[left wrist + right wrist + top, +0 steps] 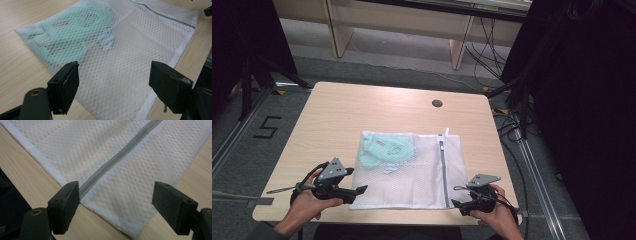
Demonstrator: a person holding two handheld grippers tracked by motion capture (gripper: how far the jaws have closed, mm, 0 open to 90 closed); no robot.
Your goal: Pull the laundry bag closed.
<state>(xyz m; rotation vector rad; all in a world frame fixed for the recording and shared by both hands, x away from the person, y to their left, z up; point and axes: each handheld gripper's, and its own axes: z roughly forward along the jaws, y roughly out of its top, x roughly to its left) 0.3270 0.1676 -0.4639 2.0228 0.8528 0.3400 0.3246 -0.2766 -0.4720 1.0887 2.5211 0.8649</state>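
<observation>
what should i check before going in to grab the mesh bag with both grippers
1. Left gripper open: ok, its jaws stand wide apart over the near left part of the mesh bag.
2. Right gripper open: ok, jaws spread either side of the bag's near right corner.
3. Bag lying flat on the table: ok, spread out with no big folds.
4. Zipper closed: cannot tell along its full length; the stretch in the right gripper view looks shut.
5. Green item inside the bag: ok, it sits under the mesh in the far left part, away from both grippers.
6. Grippers touching the bag: not yet, both hover at its near edge.
</observation>
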